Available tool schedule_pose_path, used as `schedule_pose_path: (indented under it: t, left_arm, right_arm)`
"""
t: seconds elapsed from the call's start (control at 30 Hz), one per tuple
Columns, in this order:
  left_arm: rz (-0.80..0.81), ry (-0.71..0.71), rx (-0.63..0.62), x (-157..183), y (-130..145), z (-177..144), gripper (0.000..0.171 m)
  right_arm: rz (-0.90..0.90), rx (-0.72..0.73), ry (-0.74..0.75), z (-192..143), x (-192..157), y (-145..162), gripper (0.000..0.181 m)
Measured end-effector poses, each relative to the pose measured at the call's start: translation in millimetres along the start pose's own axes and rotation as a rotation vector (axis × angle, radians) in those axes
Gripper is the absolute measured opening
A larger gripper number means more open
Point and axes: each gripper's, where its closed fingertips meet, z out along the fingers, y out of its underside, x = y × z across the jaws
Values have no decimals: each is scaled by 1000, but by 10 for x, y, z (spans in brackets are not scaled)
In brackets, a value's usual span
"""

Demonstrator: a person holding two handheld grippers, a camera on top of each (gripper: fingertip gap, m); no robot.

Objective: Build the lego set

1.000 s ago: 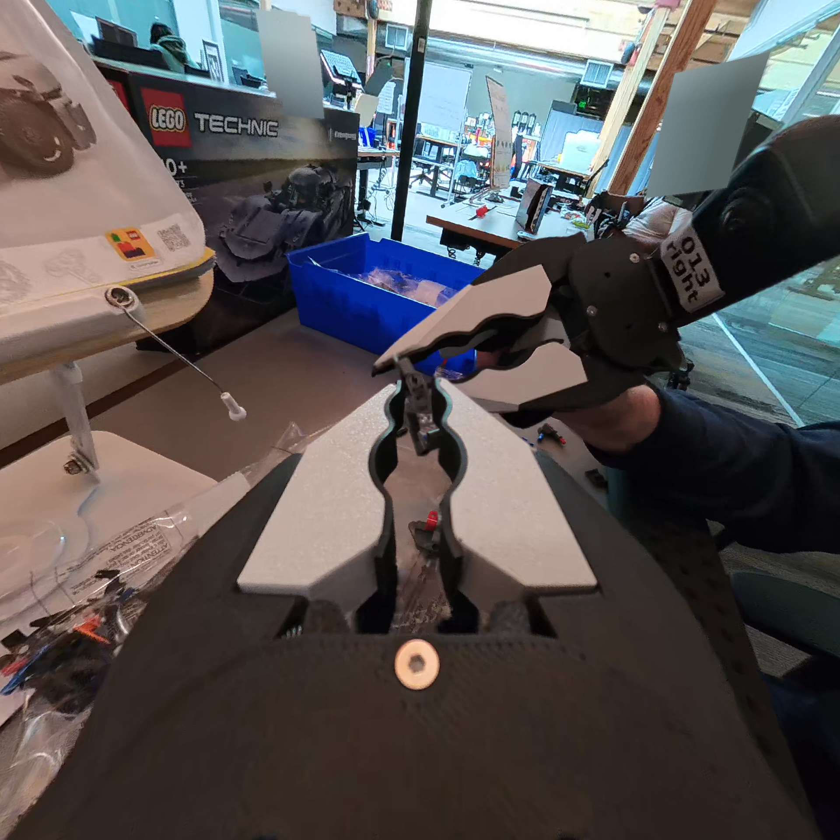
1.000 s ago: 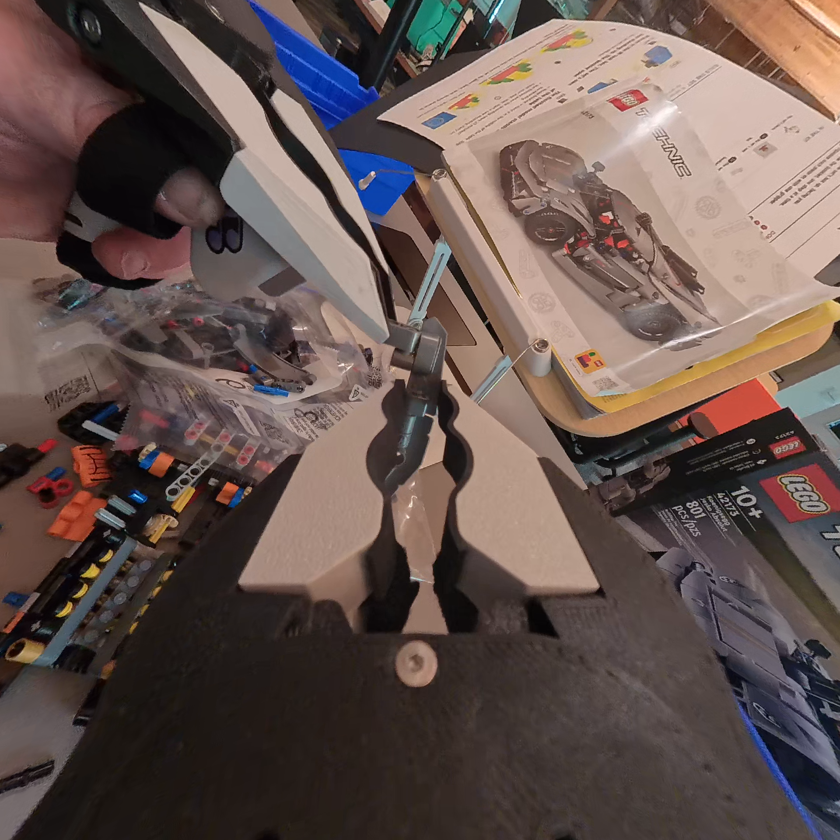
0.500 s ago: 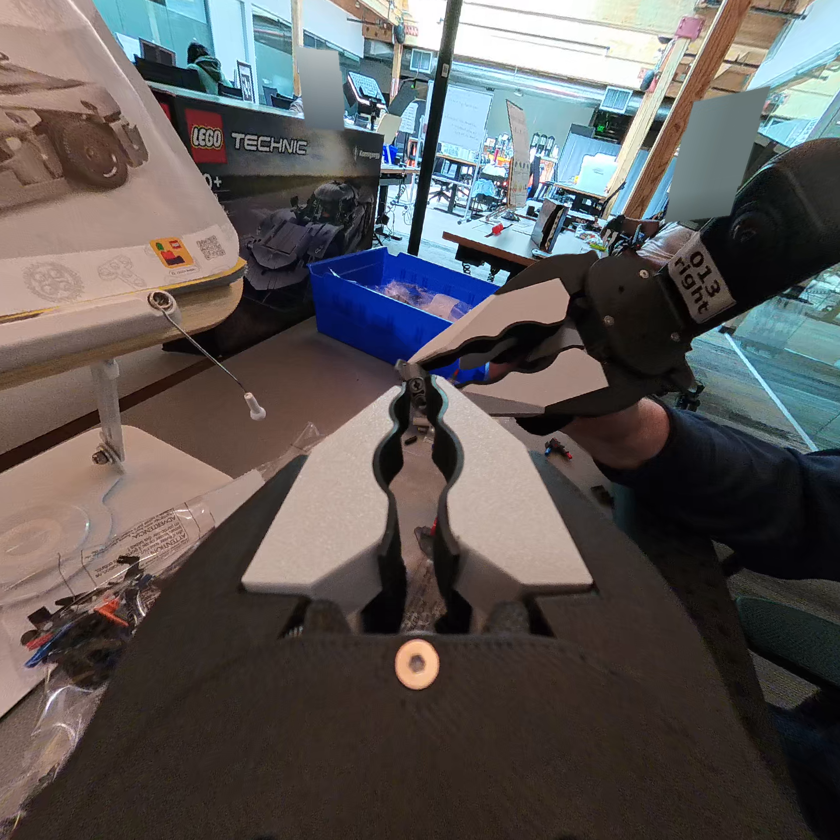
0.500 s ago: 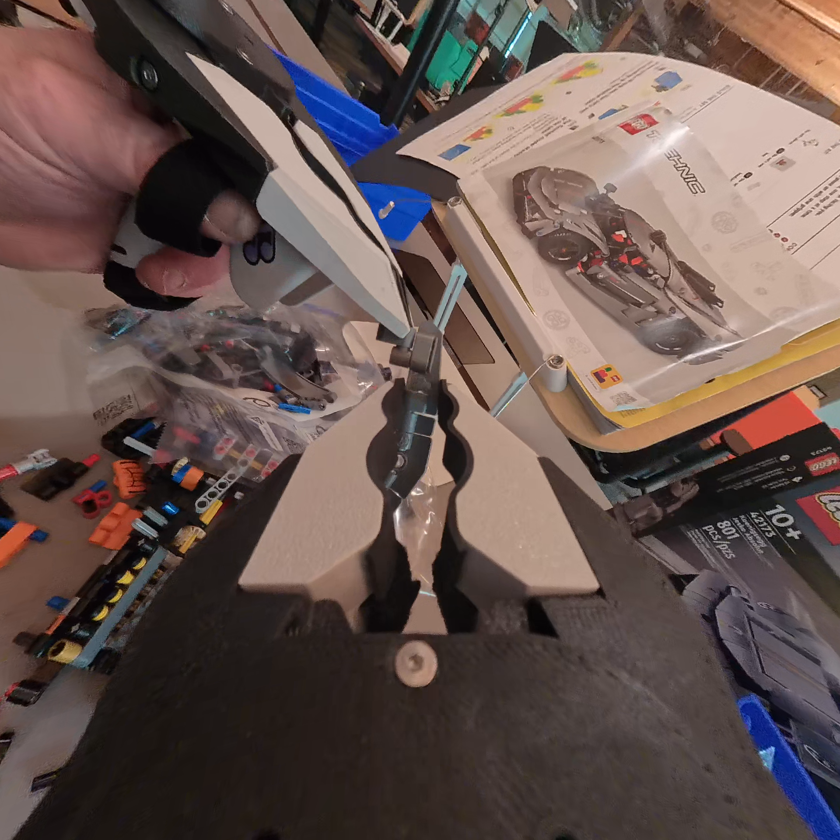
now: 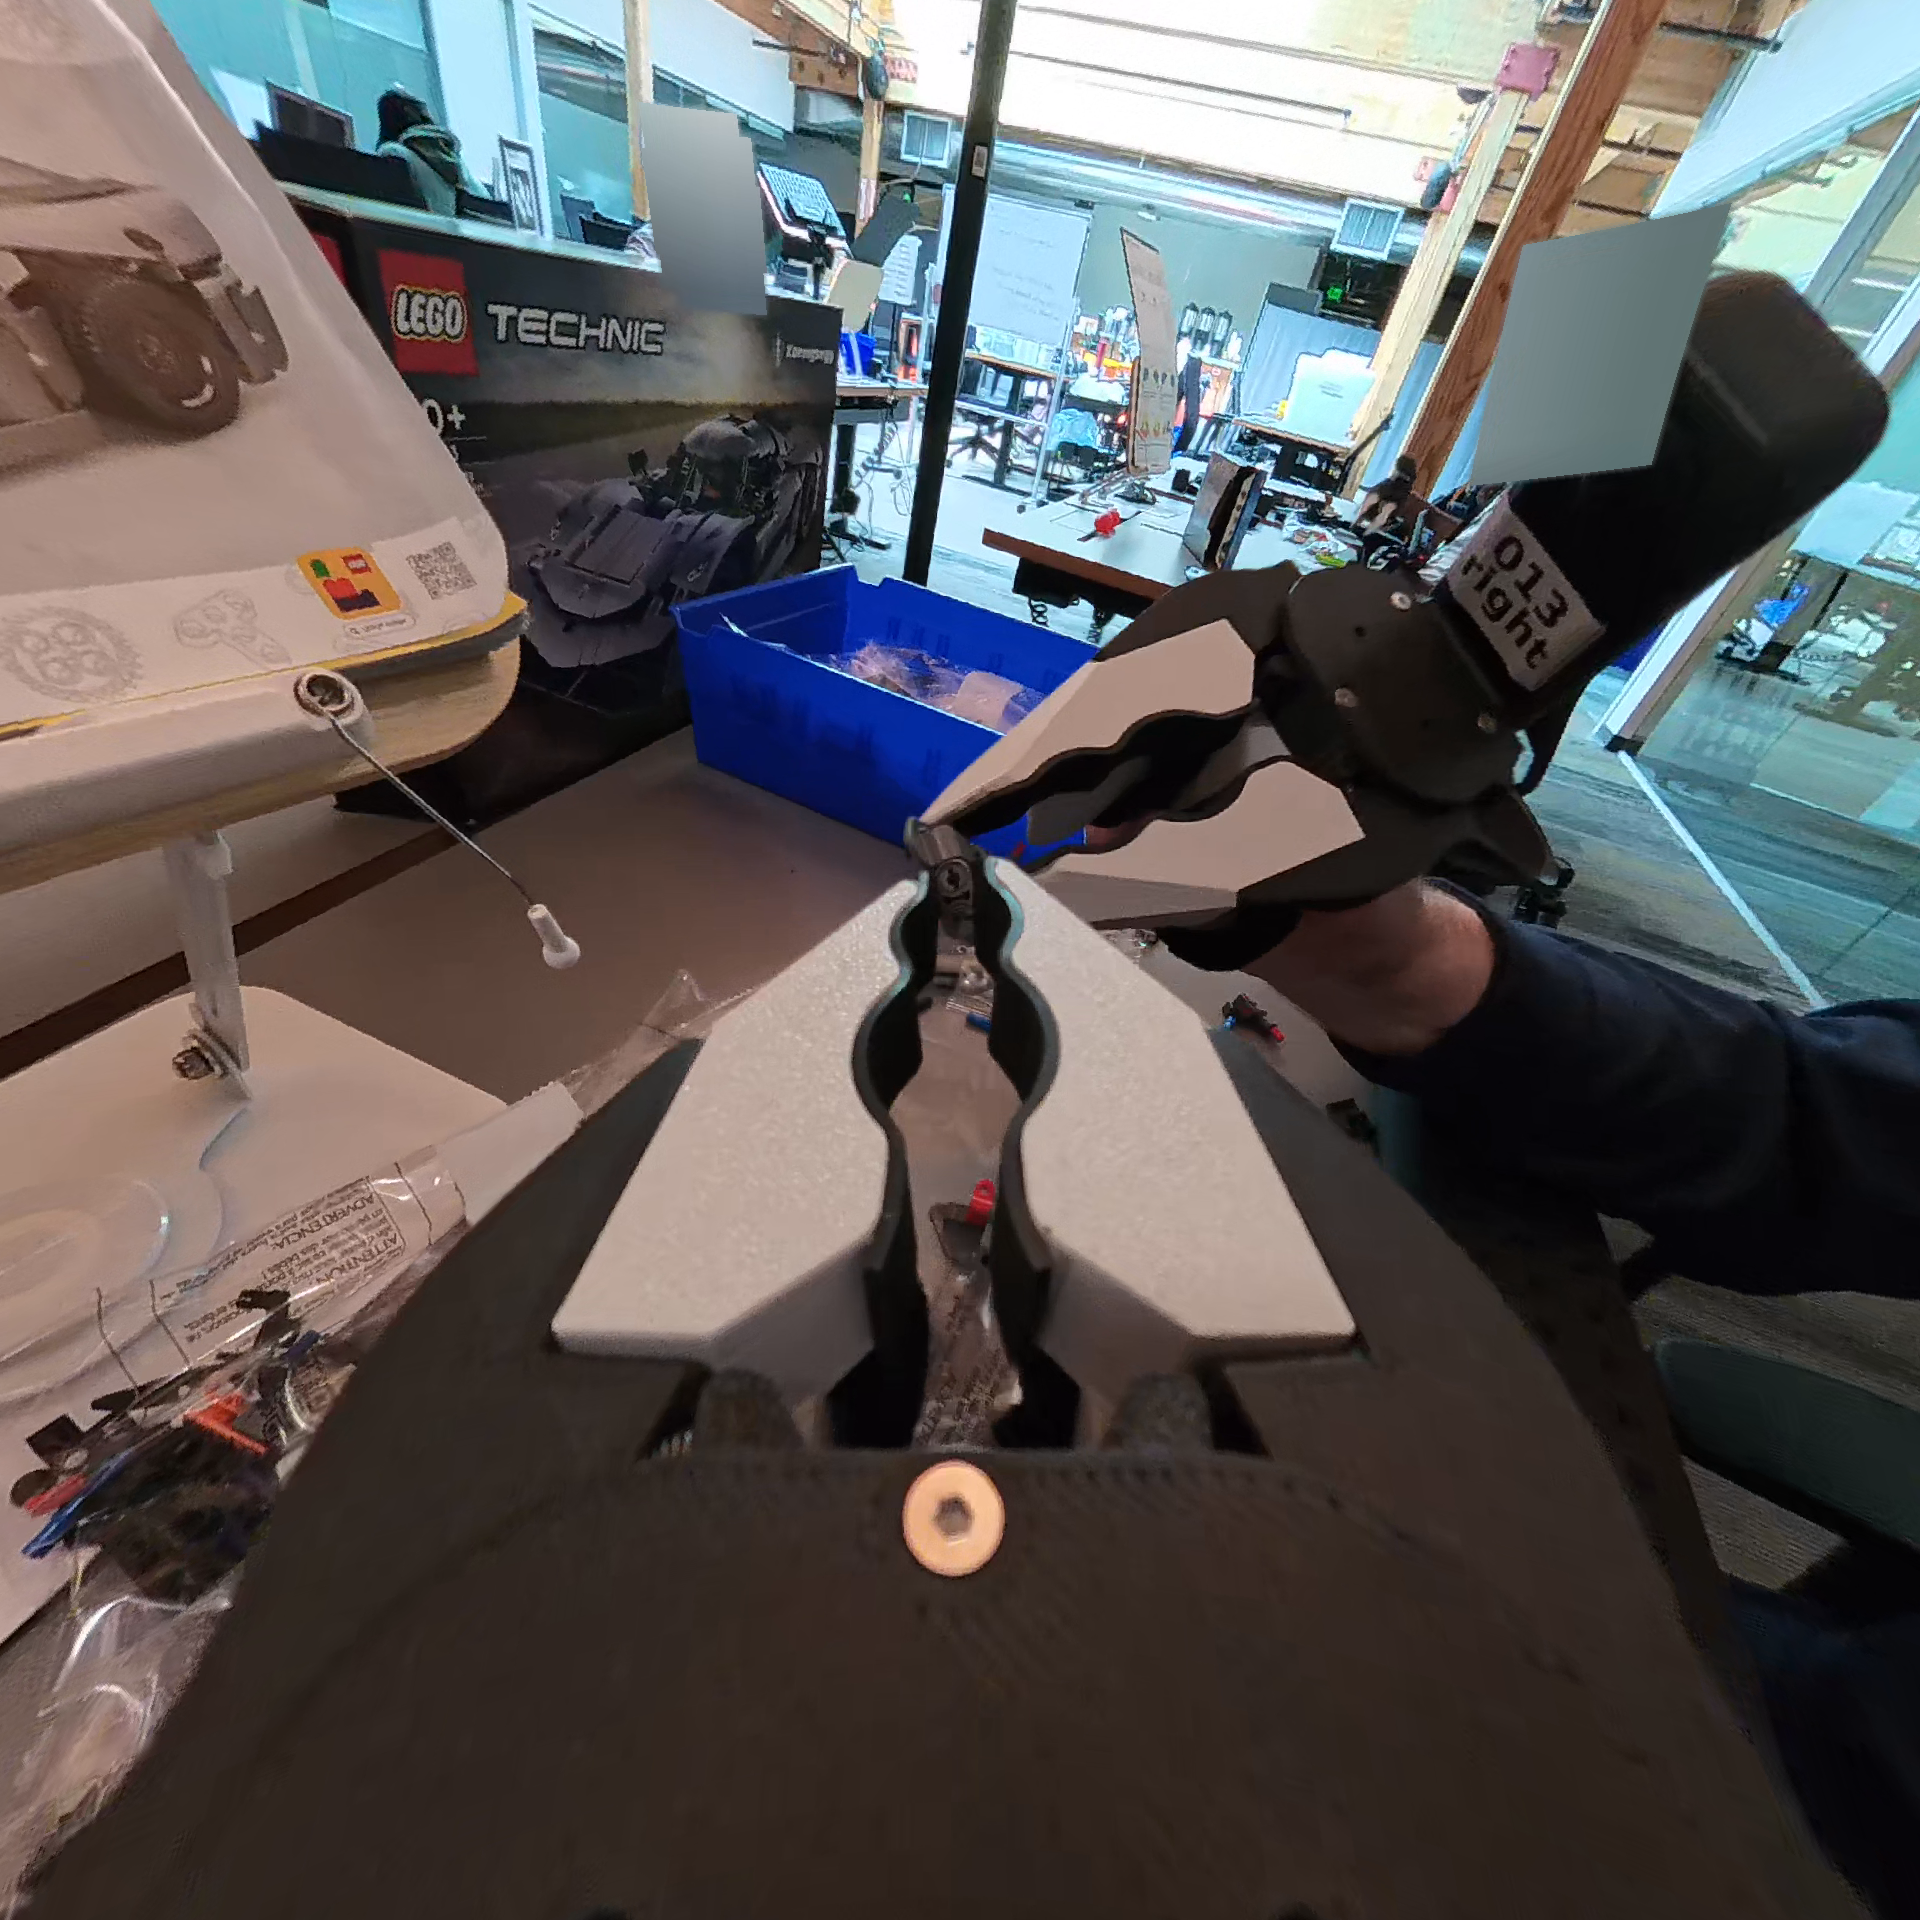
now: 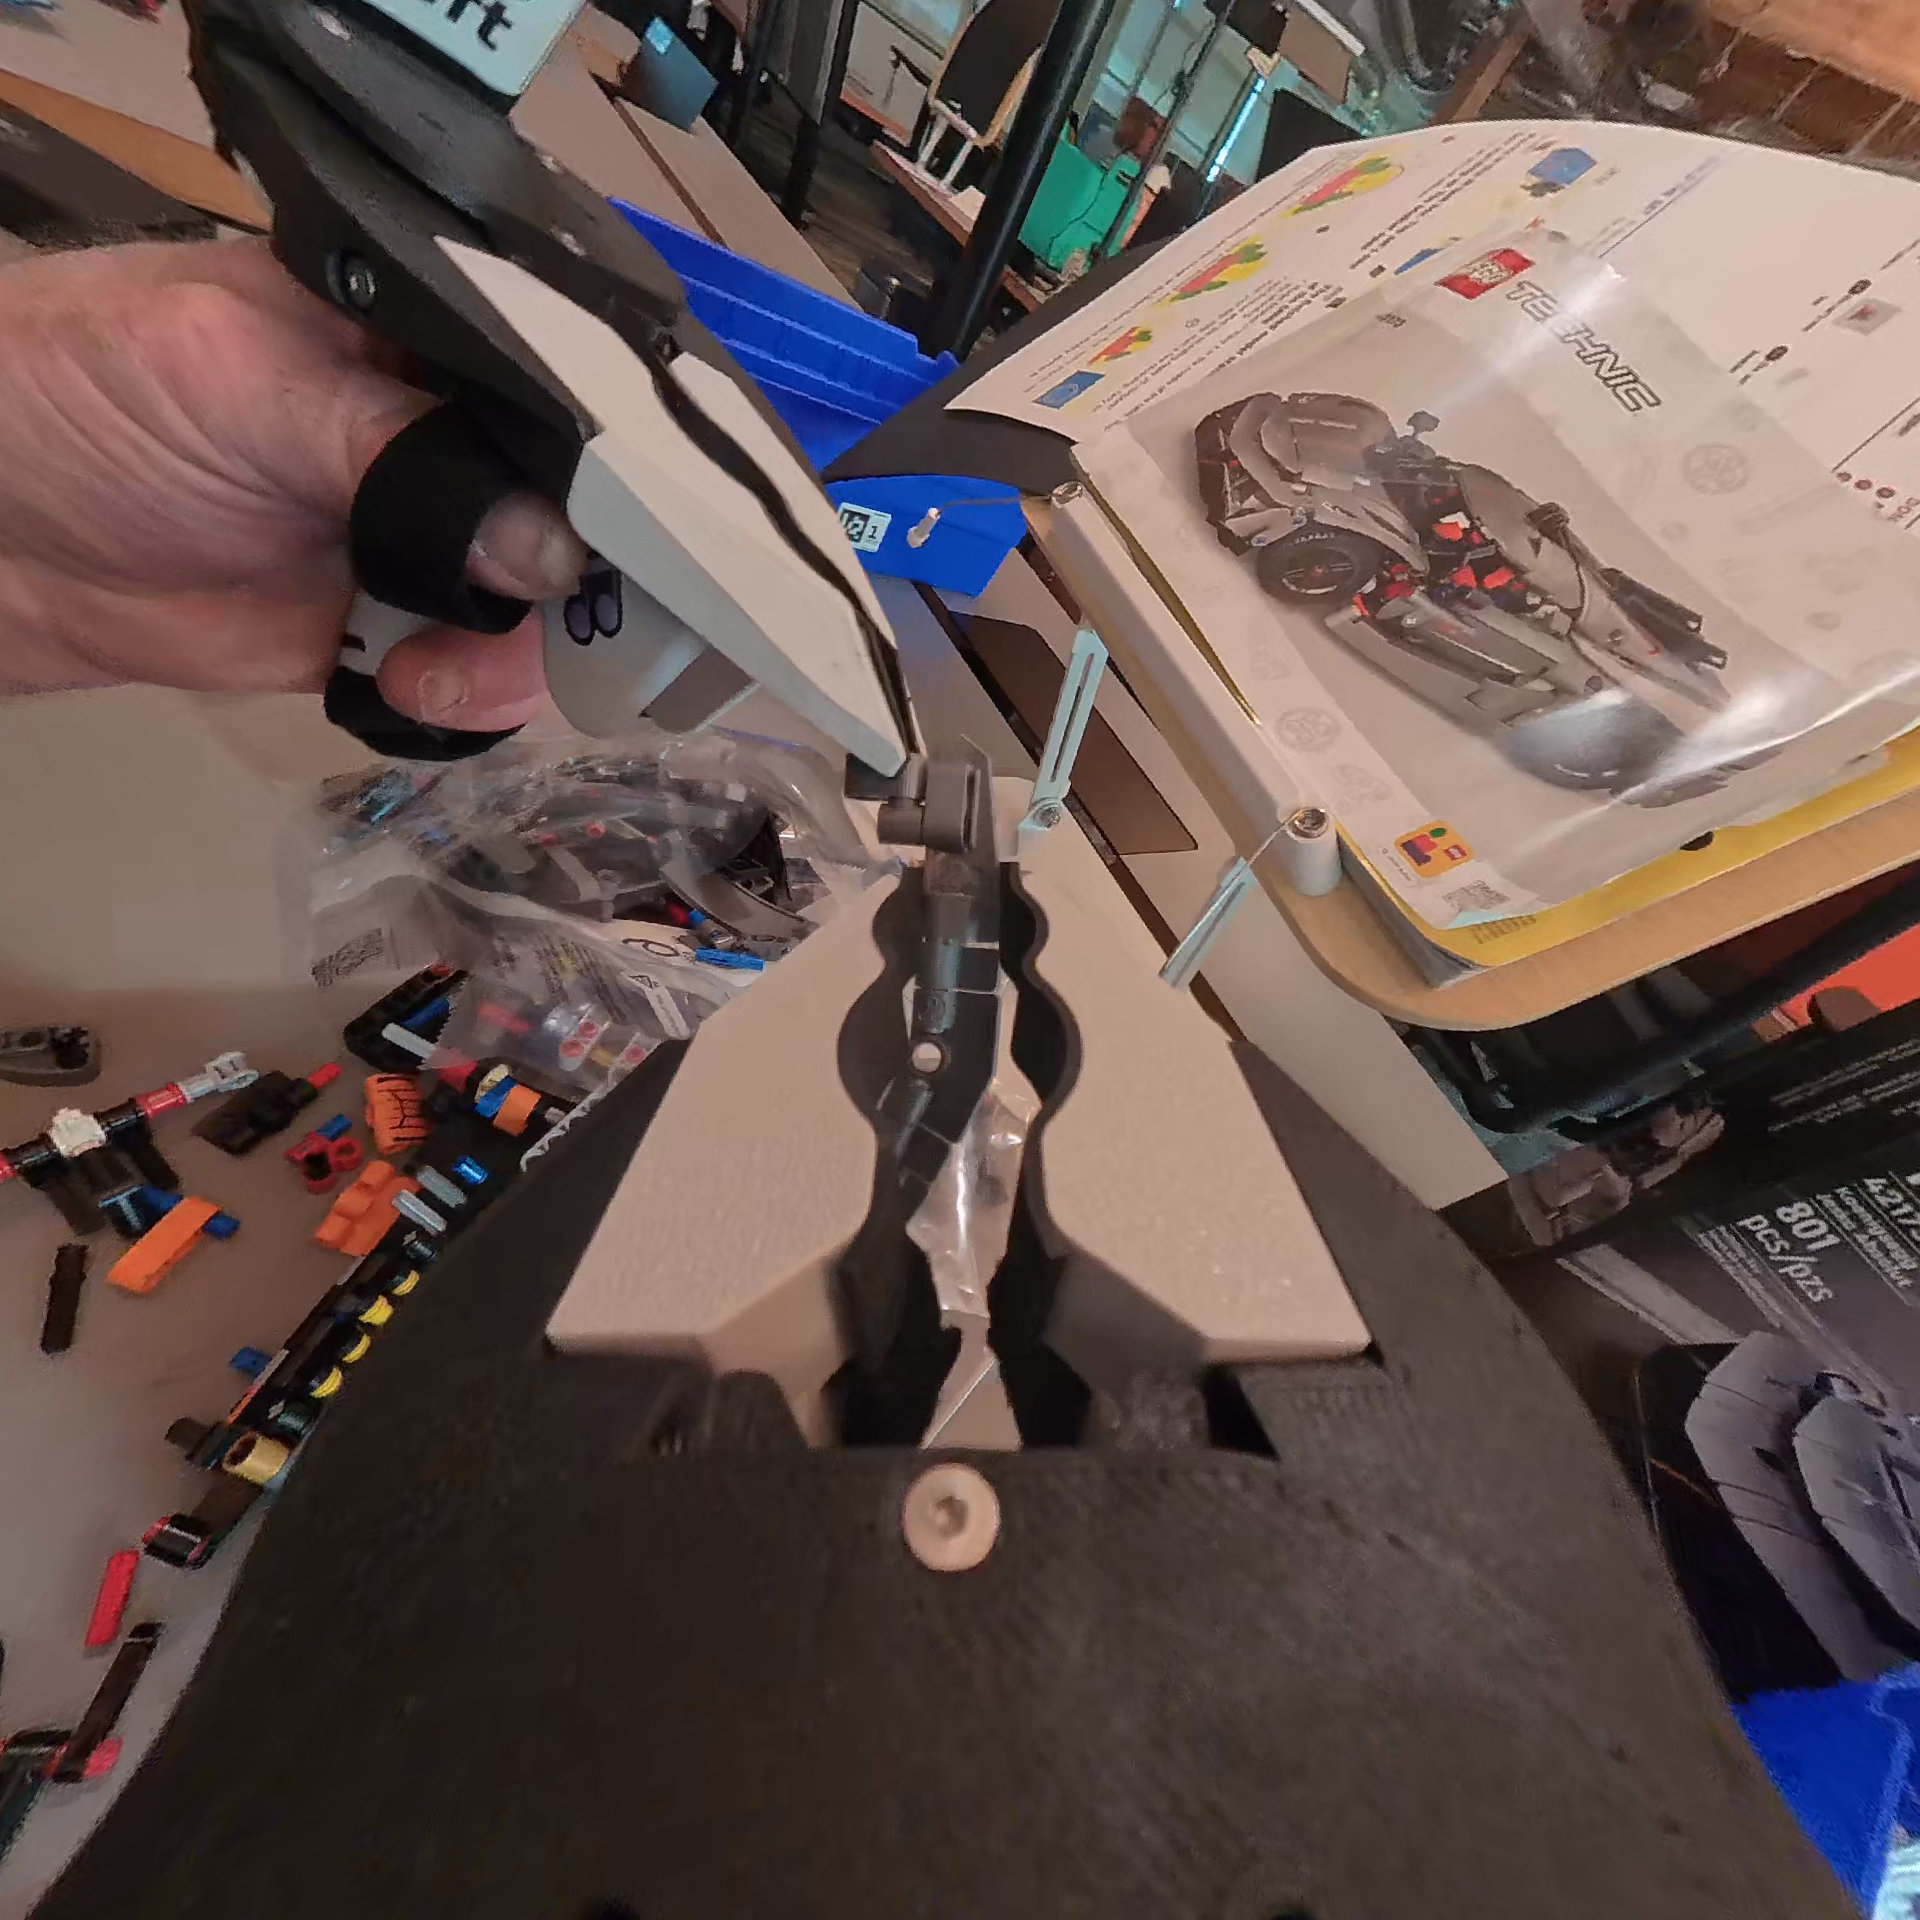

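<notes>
Now dk grey jointed lego piece (image 6: pixel 951 935), mid-air btwn tongs.

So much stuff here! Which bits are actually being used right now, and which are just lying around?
In use:
- left gripper
- right gripper
- small dark grey Lego assembly pinched between both

Lying about:
- blue bin
- Lego box
- instruction booklet on its stand
- bags of parts
- loose pieces on the table

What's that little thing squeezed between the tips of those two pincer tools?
A small dark grey Lego piece assembly, pinched by the right gripper and touched at its top by the left gripper. The right wrist view shows it best.
</notes>
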Motion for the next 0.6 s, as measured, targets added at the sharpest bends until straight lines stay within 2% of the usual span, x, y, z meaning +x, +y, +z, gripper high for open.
schedule_pose_path:
  t: [0.27, 0.5, 0.6]
  left_arm:
    - [2, 11, -14, 26, 73, 104, 4]
    - [-43, 51, -12, 36, 104, 125, 5]
    - [-48, 62, -28, 53, 129, 148, 11]
  right_arm:
    - [-66, -25, 3, 25, -22, 67, 17]
    - [-84, -73, 27, 28, -15, 112, 12]
    - [-92, -83, 39, 39, -12, 129, 12]
